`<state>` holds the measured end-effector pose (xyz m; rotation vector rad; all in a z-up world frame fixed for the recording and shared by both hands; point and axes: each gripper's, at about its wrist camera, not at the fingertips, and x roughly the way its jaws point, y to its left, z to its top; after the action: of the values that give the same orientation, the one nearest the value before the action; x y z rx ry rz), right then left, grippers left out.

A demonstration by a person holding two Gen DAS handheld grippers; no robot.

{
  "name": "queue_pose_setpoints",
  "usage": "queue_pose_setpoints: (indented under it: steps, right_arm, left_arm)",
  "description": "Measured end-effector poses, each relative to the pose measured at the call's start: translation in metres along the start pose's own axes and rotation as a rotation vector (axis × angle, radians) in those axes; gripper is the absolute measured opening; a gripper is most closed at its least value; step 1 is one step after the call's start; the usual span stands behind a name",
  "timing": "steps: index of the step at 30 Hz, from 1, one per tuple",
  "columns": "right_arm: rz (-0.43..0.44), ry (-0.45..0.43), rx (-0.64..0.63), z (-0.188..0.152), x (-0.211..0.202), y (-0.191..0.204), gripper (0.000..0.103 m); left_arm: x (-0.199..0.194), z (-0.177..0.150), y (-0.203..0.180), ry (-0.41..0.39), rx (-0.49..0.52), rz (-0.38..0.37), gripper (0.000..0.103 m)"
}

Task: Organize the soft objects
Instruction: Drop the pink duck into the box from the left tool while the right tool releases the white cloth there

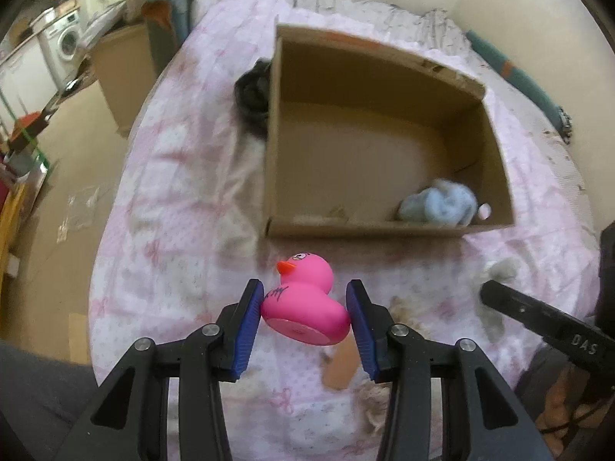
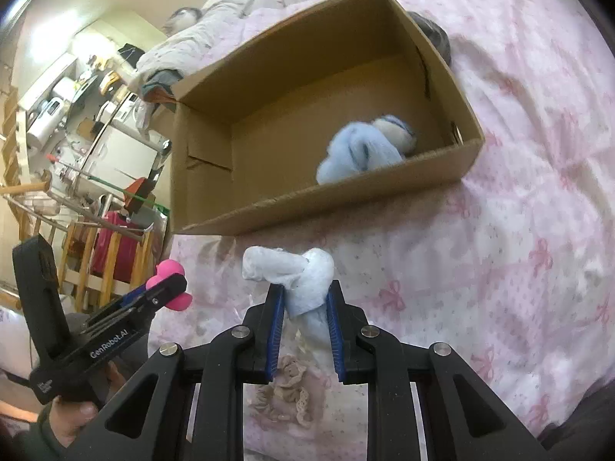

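My left gripper point(image 1: 304, 301) is shut on a pink rubber duck point(image 1: 305, 299), its blue pads pressing the duck's body from both sides above the bed. The same duck point(image 2: 169, 272) and left gripper point(image 2: 163, 288) show at the lower left of the right wrist view. My right gripper point(image 2: 305, 299) is shut on a knotted white cloth point(image 2: 296, 272), held up over the bedspread. An open cardboard box point(image 1: 365, 228) lies on the bed ahead of both grippers, with a light blue soft bundle point(image 1: 438, 207) in its near right corner. That blue bundle point(image 2: 365, 146) is also plain in the right wrist view inside the box point(image 2: 307, 199).
The pink patterned bedspread point(image 2: 519, 230) covers the bed. A beige lace piece point(image 2: 286, 395) lies under my right gripper. A dark garment point(image 1: 251, 94) sits left of the box. Floor and a washing machine point(image 1: 65, 44) lie off the bed's left edge. A hand point(image 2: 73, 418) holds the left gripper.
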<state>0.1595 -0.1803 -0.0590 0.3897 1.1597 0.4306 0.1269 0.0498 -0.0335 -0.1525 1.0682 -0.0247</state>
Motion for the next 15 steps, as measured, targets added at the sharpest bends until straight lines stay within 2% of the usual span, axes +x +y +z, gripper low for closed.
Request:
queue_pose_setpoints:
  steps: [7, 15]
  right_arm:
    - [0.037, -0.077, -0.081, 0.033, -0.019, 0.015, 0.023]
    - [0.01, -0.133, -0.179, 0.079, -0.014, 0.023, 0.023]
  left_arm:
    - [-0.019, 0.051, -0.027, -0.123, 0.123, -0.011, 0.041]
    - [0.005, 0.1, -0.032, -0.193, 0.152, -0.01, 0.041]
